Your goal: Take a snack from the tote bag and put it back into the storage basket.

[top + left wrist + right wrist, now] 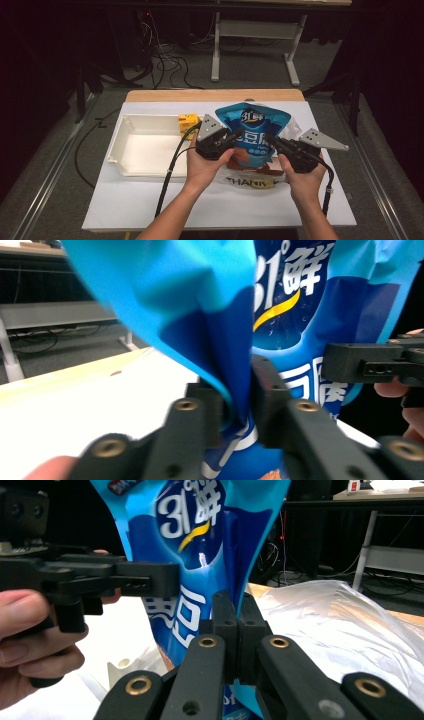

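The high view is lit from above: the white worktop is bright while the room around it falls into near black. Forearms cast only soft, short shadows. The picture is slightly soft overall. In the left gripper view the blue snack bag is blurred at the upper left. In the right gripper view the clear plastic bag shows pale glare.

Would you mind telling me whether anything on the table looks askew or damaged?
Nothing looks damaged or spilled. The blue snack bag is creased where the left tool and right tool pinch its sides, holding it upright over a clear plastic bag. The white tray sits square.
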{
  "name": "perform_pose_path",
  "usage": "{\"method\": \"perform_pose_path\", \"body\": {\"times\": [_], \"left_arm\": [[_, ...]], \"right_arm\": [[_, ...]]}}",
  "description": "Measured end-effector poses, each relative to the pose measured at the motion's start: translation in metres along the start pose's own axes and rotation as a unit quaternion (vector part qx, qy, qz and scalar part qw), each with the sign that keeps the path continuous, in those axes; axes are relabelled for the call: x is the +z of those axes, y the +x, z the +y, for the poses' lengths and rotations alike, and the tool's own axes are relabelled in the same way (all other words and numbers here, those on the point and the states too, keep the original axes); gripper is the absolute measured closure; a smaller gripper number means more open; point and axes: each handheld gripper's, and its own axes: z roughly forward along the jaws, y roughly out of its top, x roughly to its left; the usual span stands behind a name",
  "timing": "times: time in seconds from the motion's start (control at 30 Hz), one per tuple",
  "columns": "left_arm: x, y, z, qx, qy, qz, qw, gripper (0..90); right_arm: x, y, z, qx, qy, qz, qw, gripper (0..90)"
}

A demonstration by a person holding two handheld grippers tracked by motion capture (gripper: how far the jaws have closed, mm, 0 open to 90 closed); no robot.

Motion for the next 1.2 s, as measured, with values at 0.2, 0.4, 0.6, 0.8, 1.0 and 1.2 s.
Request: {"method": "perform_pose_path", "body": {"times": [0.2, 0.4, 0.6, 0.8, 1.0, 1.2], "left_arm": [[0.001, -0.006, 0.005, 0.008, 0.001, 0.016, 0.9998, 90.0], [-0.001, -0.003, 0.012, -0.004, -0.005, 0.001, 1.0000, 90.0], [-0.006, -0.003, 0.016, -0.008, -0.017, 0.001, 0.9998, 90.0], [-0.008, -0.001, 0.020, -0.008, -0.020, 0.000, 0.9998, 90.0], [-0.015, 0.005, 0.024, -0.012, -0.030, 0.000, 0.9995, 90.0], [-0.020, 0.008, 0.029, -0.019, -0.036, -0.009, 0.9992, 90.0]], "right_arm": [[0.000, 0.007, 0.000, -0.023, -0.003, -0.013, 0.9997, 89.8], [-0.007, 0.003, -0.001, -0.024, -0.019, -0.026, 0.9992, 74.9], [-0.012, 0.002, -0.013, -0.026, -0.002, -0.028, 0.9992, 52.9], [-0.025, -0.004, -0.037, -0.024, 0.009, -0.048, 0.9985, 42.4], [-0.038, -0.009, -0.064, -0.009, 0.038, -0.058, 0.9976, 38.2], [-0.033, -0.010, -0.075, -0.006, 0.055, -0.060, 0.9967, 38.3]]}}
